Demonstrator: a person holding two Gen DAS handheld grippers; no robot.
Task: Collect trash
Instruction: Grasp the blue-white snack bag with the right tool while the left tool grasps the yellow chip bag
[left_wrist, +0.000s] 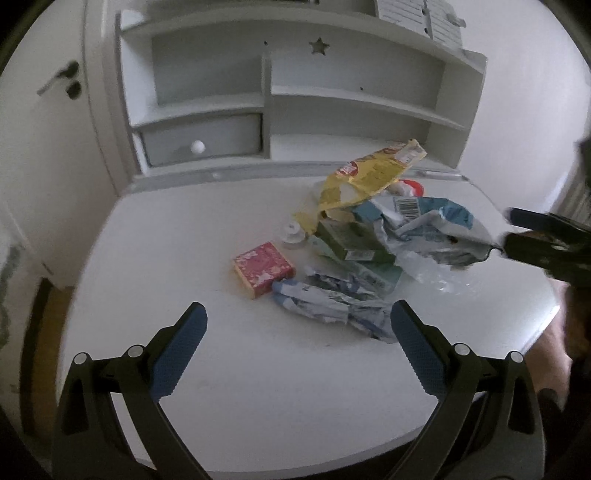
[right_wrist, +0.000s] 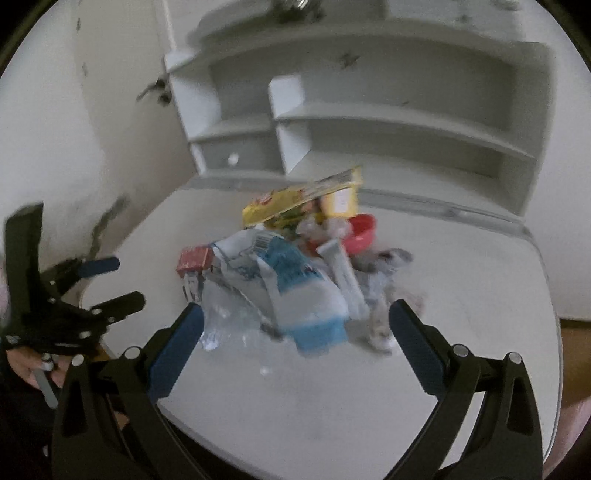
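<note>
1. Trash sits in one heap mid-desk (left_wrist: 229, 369), in front of the shelf unit (left_wrist: 280, 92). No bin or bag in either view, so can't tell where it all goes.
2. Heap: yellow bag (left_wrist: 373, 171) on top at the back, blue-white bag (left_wrist: 432, 229) on the right side, green box (left_wrist: 351, 240) under it, pink box (left_wrist: 264, 268) on the left edge, small white cap (left_wrist: 293, 236) just behind the pink box, crumpled wrapper (left_wrist: 332, 304) nearest the front, red lid (right_wrist: 360, 229) at the back, clear film (right_wrist: 229, 321) at the front right.
3. Left gripper (left_wrist: 298, 321): jaws wide open, holding nothing, hovering over the desk w/ the wrapper just ahead, btwn the tips.
4. Right gripper (right_wrist: 295, 319): jaws also wide open, empty. Blue-white bag lies btwn the tips. In the left view its tips look right at the bag's edge; contact unclear, blurred.
5. Risks, my read:
 - Stack is loose; pulling the blue-white bag could drag the yellow bag and boxes down or off the desk.
 - Film is thin & slippery; a pinch may miss it or grab the bag too.
 - Cap is small and round, may roll if nudged.
 - Both grippers work the same heap, so they could clash.
 - Right view is motion-blurred; closing now risks a poor grip.
</note>
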